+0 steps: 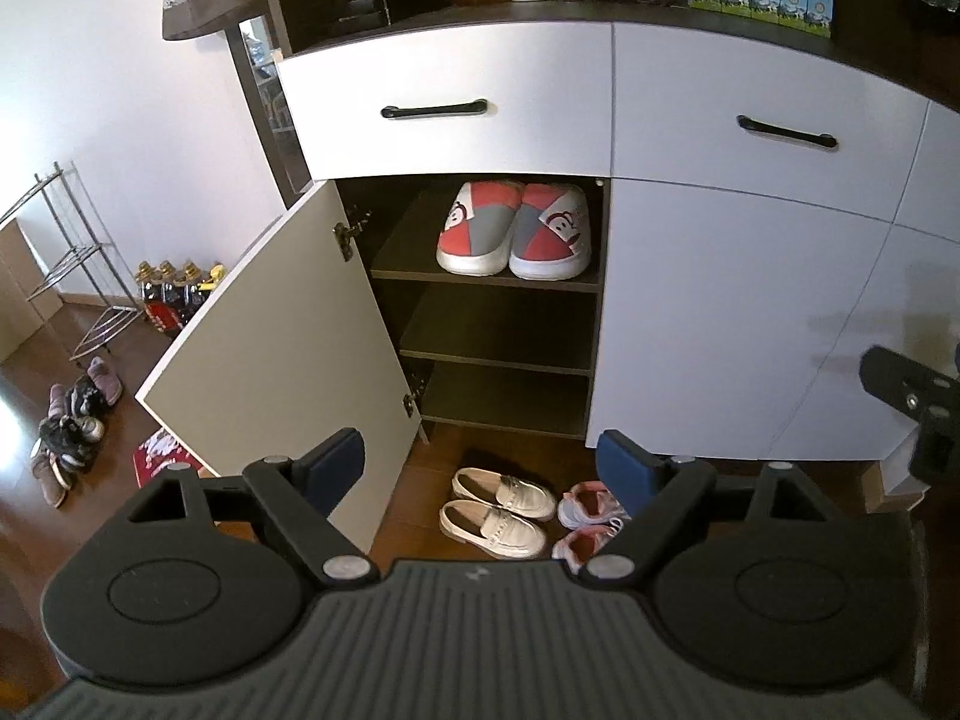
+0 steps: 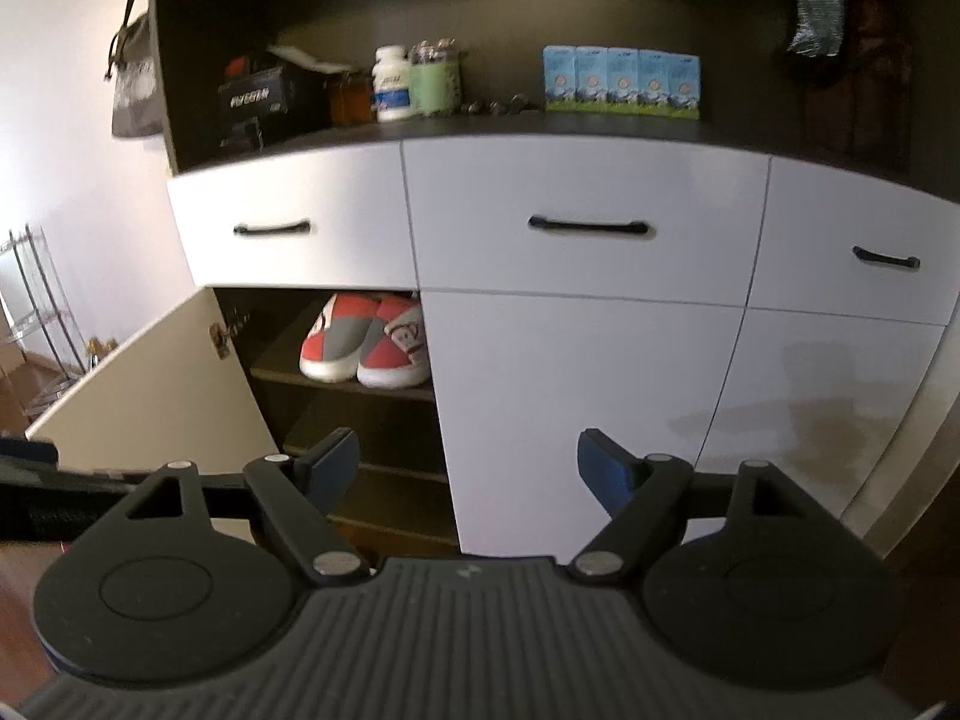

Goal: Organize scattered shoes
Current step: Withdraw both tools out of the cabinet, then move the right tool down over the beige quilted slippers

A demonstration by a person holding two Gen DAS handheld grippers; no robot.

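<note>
A pair of red-and-grey slippers (image 1: 516,228) (image 2: 366,342) stands on the top shelf of the open white cabinet (image 1: 720,312), toes outward. On the floor in front lie a pair of white loafers (image 1: 498,510) and, to their right, pink sneakers (image 1: 585,516), partly hidden by my fingers. My left gripper (image 1: 480,462) hangs open above these floor shoes with nothing between its pads. My right gripper (image 2: 468,459) is open and empty too, facing the shut cabinet door (image 2: 576,420); a part of it shows at the right edge of the left wrist view.
The cabinet door (image 1: 270,348) swings out to the left. A heap of dark shoes (image 1: 72,426) lies on the floor far left, near a red mat (image 1: 162,456), bottles (image 1: 177,288) and a wire rack (image 1: 66,258). The two lower shelves (image 1: 498,330) hold nothing.
</note>
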